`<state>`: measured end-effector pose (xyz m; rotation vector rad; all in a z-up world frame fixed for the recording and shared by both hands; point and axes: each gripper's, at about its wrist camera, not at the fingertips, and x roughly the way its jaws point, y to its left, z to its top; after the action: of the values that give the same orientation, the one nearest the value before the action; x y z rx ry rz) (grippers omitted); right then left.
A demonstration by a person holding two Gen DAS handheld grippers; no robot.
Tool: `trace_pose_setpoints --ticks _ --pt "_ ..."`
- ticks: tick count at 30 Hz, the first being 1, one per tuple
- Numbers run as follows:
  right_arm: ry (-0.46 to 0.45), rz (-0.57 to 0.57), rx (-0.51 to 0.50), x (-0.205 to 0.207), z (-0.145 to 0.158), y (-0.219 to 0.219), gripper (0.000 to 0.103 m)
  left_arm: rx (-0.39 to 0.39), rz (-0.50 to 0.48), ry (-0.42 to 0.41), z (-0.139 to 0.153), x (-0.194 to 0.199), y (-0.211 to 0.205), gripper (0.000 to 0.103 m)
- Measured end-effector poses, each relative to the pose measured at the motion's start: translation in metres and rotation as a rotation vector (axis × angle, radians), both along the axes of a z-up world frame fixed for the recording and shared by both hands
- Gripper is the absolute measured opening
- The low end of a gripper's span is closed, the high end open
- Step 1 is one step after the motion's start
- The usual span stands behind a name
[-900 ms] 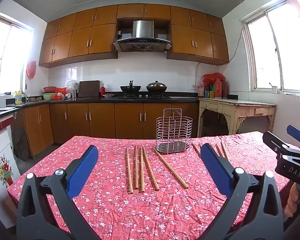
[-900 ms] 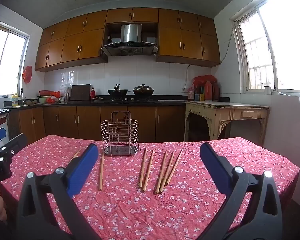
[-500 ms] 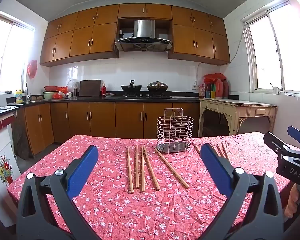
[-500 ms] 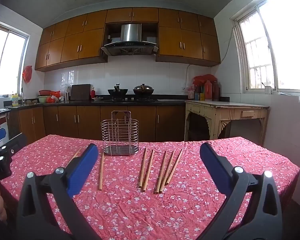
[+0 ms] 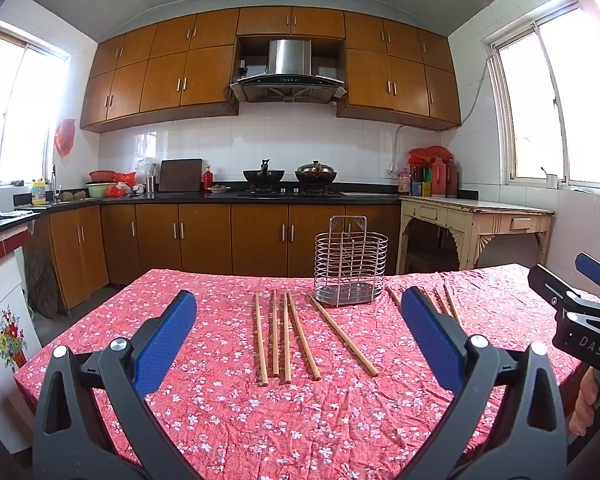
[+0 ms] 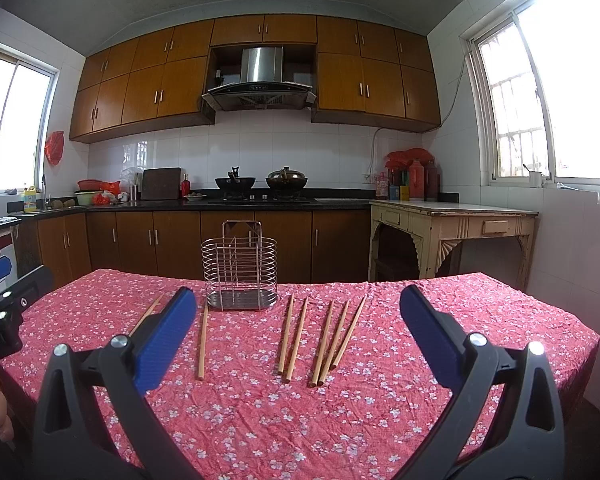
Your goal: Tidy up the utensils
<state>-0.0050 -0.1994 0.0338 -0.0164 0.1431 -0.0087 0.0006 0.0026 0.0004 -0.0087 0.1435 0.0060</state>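
The task is standing at its opening step: no utensil is yet loaded, and both grippers are hovering above the near edge of the tabletop [image 5: 500, 292], which is covered by a red floral cloth. The left gripper [image 5: 298, 334] is holding its jaws fully spread with nothing between the pads. The right gripper [image 6: 298, 334] is likewise standing wide open and empty.

The wire utensil holder [image 5: 351, 267] is standing upright near the far edge of the tabletop and is appearing empty in both views. All places below are given relative to this holder.

- Left group: four chopsticks [image 5: 284, 338] are lying roughly parallel, in front of the holder and to its left, pointing toward the holder.
- Single stick: one chopstick [image 5: 343, 335] is lying diagonally, its far end close to the holder's front left corner.
- Right group: five chopsticks [image 6: 320, 338] are lying in front of the holder and to its right, slightly fanned.

The left group is lying ahead of the left gripper, between the lines of its two fingers but well beyond the fingertips. The right group is lying in the same relation to the right gripper.

The next move is judged to call for advancing and lowering one gripper over a chopstick, aligning the pads across its shaft, and closing. The thin sticks are lying flat on wrinkled cloth, so a low, precise approach is likely needed to avoid pinching fabric.
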Motion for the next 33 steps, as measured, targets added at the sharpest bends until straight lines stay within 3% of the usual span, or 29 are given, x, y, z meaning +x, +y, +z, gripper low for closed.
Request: trace_pose_setpoints --ticks 33 --pt "0.001 0.0 0.002 0.0006 -0.0018 0.0007 0.099 -0.006 0.002 0.0 -0.0028 -0.0002 0.0015 0.101"
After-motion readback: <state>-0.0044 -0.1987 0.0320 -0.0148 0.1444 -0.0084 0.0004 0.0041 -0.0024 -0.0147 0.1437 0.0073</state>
